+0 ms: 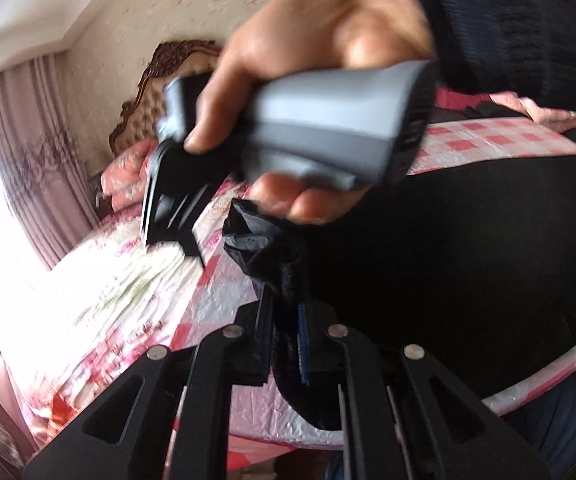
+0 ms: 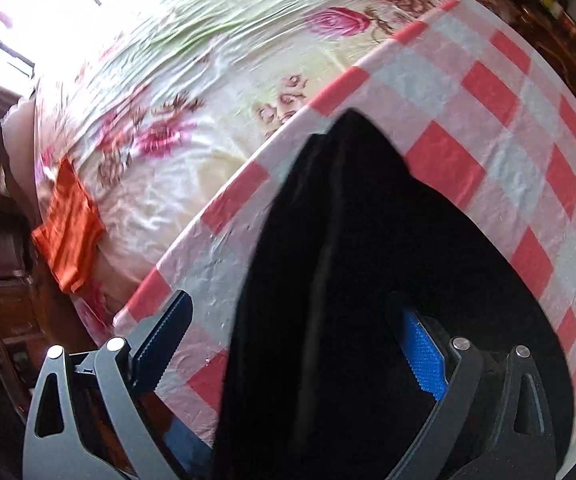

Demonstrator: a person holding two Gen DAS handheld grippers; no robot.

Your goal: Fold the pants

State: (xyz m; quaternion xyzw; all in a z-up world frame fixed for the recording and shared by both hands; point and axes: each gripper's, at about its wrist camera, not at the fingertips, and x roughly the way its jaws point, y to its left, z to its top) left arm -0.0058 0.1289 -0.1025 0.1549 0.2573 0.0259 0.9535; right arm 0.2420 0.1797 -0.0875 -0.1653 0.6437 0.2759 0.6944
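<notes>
Gripping a bunched fold of the black pants [image 1: 447,264], the left tongs [image 1: 286,320] are seen nearly closed, with dark cloth pinched between the blue-lined pads. The bulk of the pants is spread to the right of these tongs, over a red-and-white checked cloth [image 1: 224,312] that covers a rounded surface. A crumpled corner of the garment is raised just above the pinched fold.

In the left wrist view, the right tongs [image 1: 168,224] are held in a bare hand [image 1: 319,60] by a grey handle, and a dark knitted sleeve [image 1: 507,20] is seen above the wrist. These tongs are blurred there.

In the right wrist view, the right tongs [image 2: 288,344] are shown spread wide, pointing down at the checked cloth [image 2: 467,120]. A ridge of the black pants [image 2: 347,260] is seen running between the two fingers; the right blue pad [image 2: 423,360] lies against the cloth's edge, while the left finger [image 2: 168,336] stands clear of it over the checked pattern. No grip is made by these tongs.

Beyond the checked cloth, a bed with a floral cover [image 2: 192,92] is visible, and an orange cloth [image 2: 70,224] lies at its edge. A carved headboard [image 1: 156,84] and pink curtains [image 1: 28,140] are seen in the left wrist view.
</notes>
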